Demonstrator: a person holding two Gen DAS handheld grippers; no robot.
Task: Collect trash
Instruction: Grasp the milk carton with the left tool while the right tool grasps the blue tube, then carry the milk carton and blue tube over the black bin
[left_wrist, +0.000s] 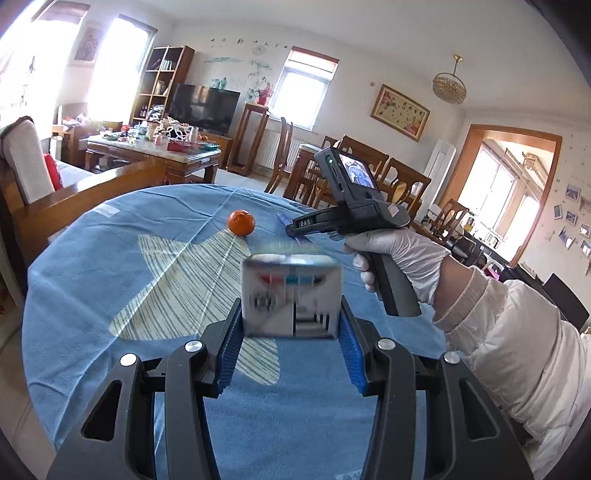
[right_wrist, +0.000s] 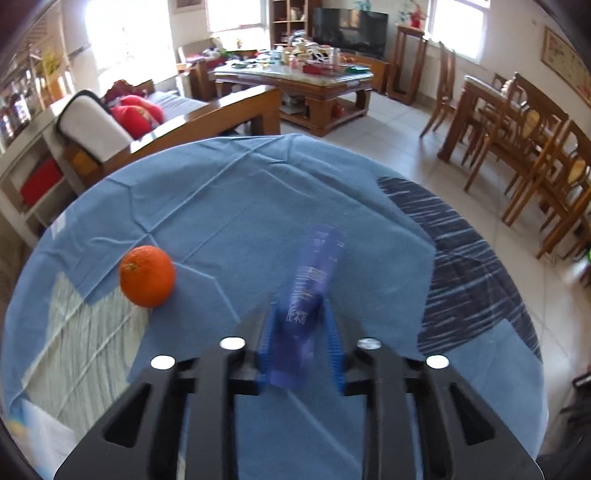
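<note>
My left gripper (left_wrist: 290, 314) is shut on a small white and grey carton (left_wrist: 291, 295), held above the blue tablecloth (left_wrist: 129, 277). My right gripper (right_wrist: 301, 325) is shut on a blue plastic tube wrapper (right_wrist: 314, 273) that sticks forward past the pads. In the left wrist view the right gripper (left_wrist: 291, 229) is on the right, held by a gloved hand, with the blue wrapper's tip (left_wrist: 282, 219) at its fingers. An orange (right_wrist: 147, 276) lies on the cloth left of the right gripper; it also shows in the left wrist view (left_wrist: 241, 222).
The round table's cloth (right_wrist: 221, 192) has a pale striped patch (left_wrist: 184, 280) and a dark striped patch (right_wrist: 461, 266). A wooden sofa (right_wrist: 177, 122) stands beyond the far edge, dining chairs (right_wrist: 535, 147) to the right, a cluttered coffee table (right_wrist: 295, 77) behind.
</note>
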